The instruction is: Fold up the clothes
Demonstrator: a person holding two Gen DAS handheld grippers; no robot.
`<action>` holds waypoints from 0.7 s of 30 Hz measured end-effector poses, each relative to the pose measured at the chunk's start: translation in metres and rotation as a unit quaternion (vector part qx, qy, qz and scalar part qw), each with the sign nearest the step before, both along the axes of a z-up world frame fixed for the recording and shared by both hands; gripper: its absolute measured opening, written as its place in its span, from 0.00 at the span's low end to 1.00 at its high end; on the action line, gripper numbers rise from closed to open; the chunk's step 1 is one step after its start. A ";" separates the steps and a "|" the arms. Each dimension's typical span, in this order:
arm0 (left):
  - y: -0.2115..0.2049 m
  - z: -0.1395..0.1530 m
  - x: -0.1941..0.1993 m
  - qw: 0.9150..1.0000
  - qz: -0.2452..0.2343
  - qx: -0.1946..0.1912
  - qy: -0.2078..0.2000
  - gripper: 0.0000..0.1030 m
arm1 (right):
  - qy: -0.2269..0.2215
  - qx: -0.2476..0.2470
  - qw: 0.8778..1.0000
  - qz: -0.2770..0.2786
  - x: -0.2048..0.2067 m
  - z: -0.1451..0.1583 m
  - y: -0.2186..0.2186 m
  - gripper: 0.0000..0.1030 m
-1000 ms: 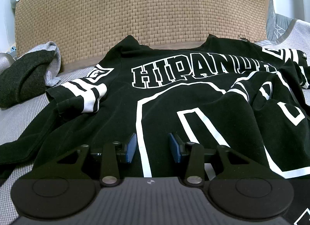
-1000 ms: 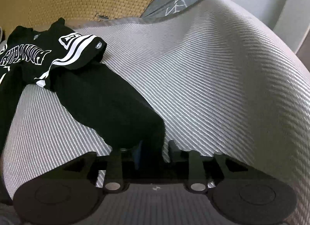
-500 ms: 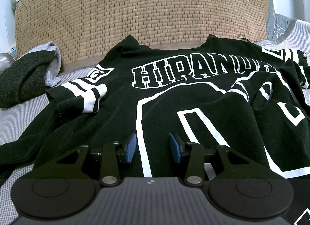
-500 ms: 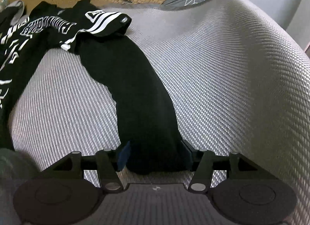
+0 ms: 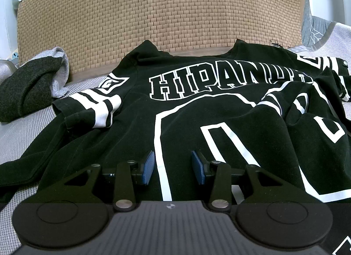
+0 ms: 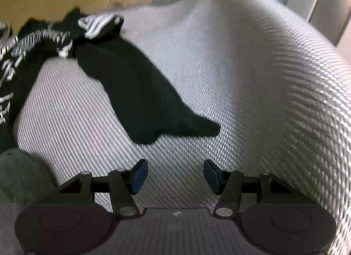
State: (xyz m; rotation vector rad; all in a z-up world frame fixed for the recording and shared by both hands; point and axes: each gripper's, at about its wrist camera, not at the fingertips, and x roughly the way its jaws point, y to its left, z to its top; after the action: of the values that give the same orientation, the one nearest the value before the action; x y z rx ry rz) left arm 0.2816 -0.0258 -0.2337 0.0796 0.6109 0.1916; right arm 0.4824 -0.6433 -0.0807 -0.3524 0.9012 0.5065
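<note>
Grey woven bed cover [image 6: 241, 68] underneath, wicker headboard [image 5: 164, 13] along the far side. Spread across the cover, printed side up, collar toward the headboard: black T-shirt [image 5: 197, 123], not yet folded by the look of it. Left gripper [image 5: 173, 165] low over the near middle of the shirt, jaws parted at a moderate gap, a white printed stripe showing between the pads, no cloth pinched as far as can be seen. Right gripper [image 6: 175, 176] over bare cover, jaws wide apart and empty, a drawn-out black corner [image 6: 153, 112] of the shirt lying just beyond the fingertips, touching neither pad. Likely trouble from here: closing on that corner too shallowly and losing it halfway through a fold, or biting too deep and catching the bed cover as well, dragging both together. On the right side of the shirt, a rumpled ridge [image 5: 296, 110] across the print; folding over it would probably lock the crease in and leave the stack lopsided. At the left, striped sleeve [image 5: 92, 110] bunched and curled at the hem, apt to be trapped under the body unless flattened first. Close by, at the far left, a dark grey garment [image 5: 26, 92], near enough to be swept along by a wide sideways pull. Right wrist view blurred, so exact lie of the corner's edge hard to judge.
</note>
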 end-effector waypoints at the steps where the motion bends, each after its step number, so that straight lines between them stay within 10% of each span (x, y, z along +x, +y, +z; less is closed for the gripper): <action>1: 0.000 0.000 0.000 1.000 0.000 0.000 0.000 0.41 | -0.011 0.014 1.000 -0.004 -0.001 0.001 -0.001 0.58; 8: 0.001 0.000 0.000 1.000 0.001 -0.003 -0.001 0.41 | -0.041 0.022 0.999 -0.027 0.025 -0.001 0.012 0.57; 21: 0.001 0.000 0.000 1.000 0.002 -0.004 -0.002 0.42 | -0.078 -0.195 0.968 0.139 0.044 -0.001 0.067 0.64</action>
State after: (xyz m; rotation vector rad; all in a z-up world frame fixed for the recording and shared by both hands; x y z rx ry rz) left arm 0.2812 -0.0245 -0.2334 0.0700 0.6089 0.1932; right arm 0.5265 -0.5764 -0.0821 -0.8760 0.7987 0.5492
